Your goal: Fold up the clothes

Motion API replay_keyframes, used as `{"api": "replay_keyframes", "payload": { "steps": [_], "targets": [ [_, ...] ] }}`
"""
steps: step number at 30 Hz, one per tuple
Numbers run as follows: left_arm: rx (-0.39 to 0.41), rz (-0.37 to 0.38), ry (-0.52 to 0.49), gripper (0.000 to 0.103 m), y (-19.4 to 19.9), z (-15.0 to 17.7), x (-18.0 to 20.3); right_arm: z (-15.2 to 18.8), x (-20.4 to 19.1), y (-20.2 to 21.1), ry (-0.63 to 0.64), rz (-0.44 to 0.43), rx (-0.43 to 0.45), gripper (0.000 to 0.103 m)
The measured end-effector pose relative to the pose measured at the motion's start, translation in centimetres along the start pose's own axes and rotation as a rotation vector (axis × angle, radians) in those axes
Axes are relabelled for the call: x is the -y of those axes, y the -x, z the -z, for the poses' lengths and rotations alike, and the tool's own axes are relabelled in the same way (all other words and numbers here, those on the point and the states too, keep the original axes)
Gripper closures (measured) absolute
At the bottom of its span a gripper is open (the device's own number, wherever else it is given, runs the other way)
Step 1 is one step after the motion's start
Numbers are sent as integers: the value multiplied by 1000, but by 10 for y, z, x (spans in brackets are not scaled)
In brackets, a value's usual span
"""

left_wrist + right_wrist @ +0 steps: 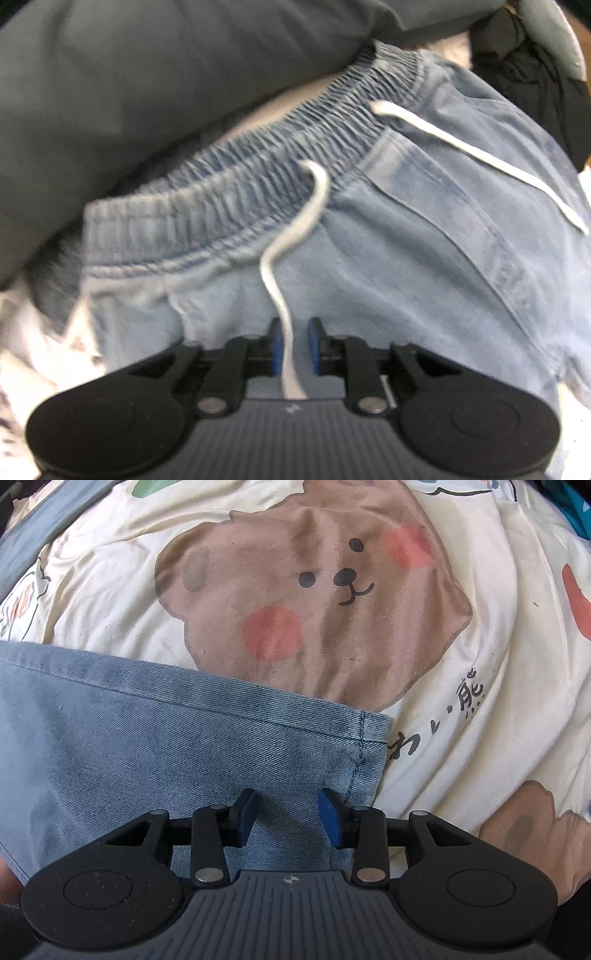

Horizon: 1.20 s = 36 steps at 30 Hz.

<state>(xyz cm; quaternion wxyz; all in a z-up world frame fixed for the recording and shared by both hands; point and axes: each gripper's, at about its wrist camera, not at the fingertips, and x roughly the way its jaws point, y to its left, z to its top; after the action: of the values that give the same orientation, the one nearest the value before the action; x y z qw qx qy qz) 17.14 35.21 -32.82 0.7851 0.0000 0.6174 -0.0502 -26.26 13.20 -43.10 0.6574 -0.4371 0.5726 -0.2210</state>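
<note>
- Writing: black handwritten-style East Asian characters point(458, 712) printed on the bedcover, right of centre in the right wrist view; partly creased, not fully readable. Coloured lettering at the far left edge is too distorted to read.
- Cream cotton bedcover with cartoon bear print point(480, 635): soft, wrinkled; a large tan bear face with pink cheeks and black dot eyes fills the upper centre of the right wrist view, and a second bear shows in part at lower right.
- Light blue denim trousers point(424, 258): twill weave. In the left wrist view the gathered elastic waistband point(258, 177) runs diagonally from lower left to upper right, with a slanted pocket seam at right. In the right wrist view a stitched leg hem point(365, 753) lies flat on the bedcover, centre to lower left.
- White flat drawstring point(291, 236): two ends emerge from the waistband; the nearer one trails down between the left fingers.
- Grey-green smooth fabric cushion point(147, 74): upper left of the left wrist view, beside the waistband.
- Left gripper point(294, 343): black, blue-padded fingers apart, drawstring between them, not clamped.
- Right gripper point(288, 821): fingers apart over the denim near the hem, holding nothing.
</note>
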Motion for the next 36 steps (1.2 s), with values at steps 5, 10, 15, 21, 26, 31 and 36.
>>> {"api": "replay_keyframes", "payload": {
  "steps": [5,10,15,21,26,31,36],
  "targets": [
    [1,76,11,54,17,-2,-1,0,0,1,37,12,17,58],
    [44,102,-9,49,34,-7,-11,-2,-1,1,100,29,39,59],
    [56,52,57,62,33,-10,-44,-1,-1,2,161,44,82,58],
    [24,33,202,71,12,-12,-72,3,-5,2,219,65,123,54],
    [42,15,258,70,-4,-20,-81,1,-10,2,255,89,117,53],
    [52,-36,249,75,-15,-35,-85,2,-15,1,284,119,125,52],
    [-5,-89,166,77,-13,-49,-75,3,-17,2,336,141,157,52]
  ]
}}
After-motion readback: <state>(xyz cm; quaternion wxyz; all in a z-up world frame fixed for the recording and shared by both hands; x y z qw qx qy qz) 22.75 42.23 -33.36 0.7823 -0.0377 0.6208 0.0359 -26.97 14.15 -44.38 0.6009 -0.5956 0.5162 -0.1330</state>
